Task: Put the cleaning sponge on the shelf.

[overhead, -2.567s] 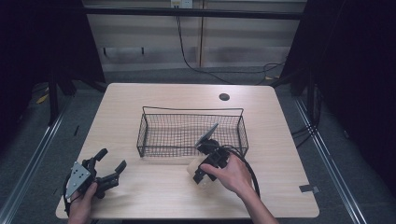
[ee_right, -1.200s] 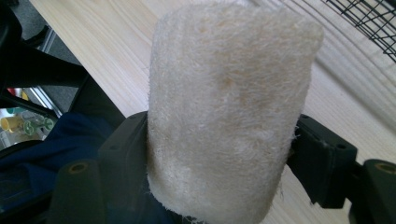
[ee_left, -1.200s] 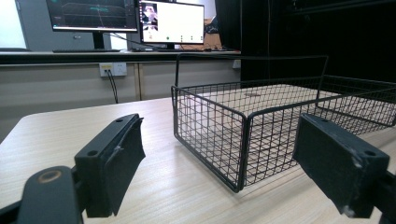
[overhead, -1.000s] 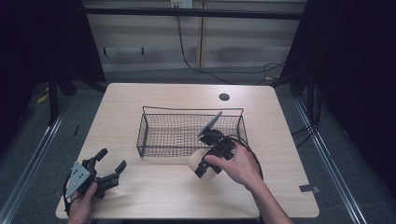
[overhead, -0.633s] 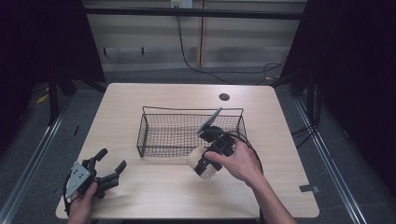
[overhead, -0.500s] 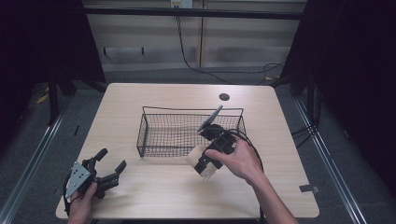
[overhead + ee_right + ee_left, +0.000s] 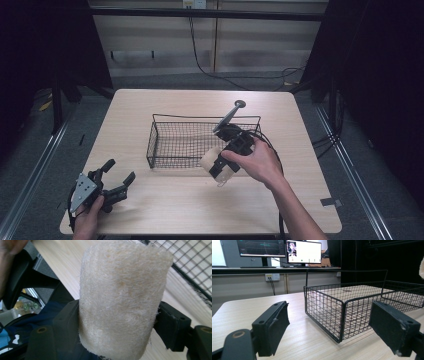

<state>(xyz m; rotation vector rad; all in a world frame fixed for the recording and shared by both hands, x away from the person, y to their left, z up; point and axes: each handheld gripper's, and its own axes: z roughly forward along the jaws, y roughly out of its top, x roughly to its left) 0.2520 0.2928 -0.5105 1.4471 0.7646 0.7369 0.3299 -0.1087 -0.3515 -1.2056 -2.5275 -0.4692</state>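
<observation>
A cream, fibrous loofah roll sits clamped between the jaws of my right gripper, which is shut on it. In the high view the loofah roll hangs just above the front wall of the black wire basket, near its right end. My left gripper rests at the table's front left corner, open and holding nothing. In the left gripper view its fingers stand wide apart, facing the basket.
A small dark round disc lies on the table behind the basket. A grey plate on the right gripper sticks up over the basket's back rim. Monitors stand on a desk beyond the table. The table edge is close to my left hand.
My right gripper has lifted and carried the loofah roll from the table in front of the basket up toward the basket's front wall. The left gripper has stayed still.
</observation>
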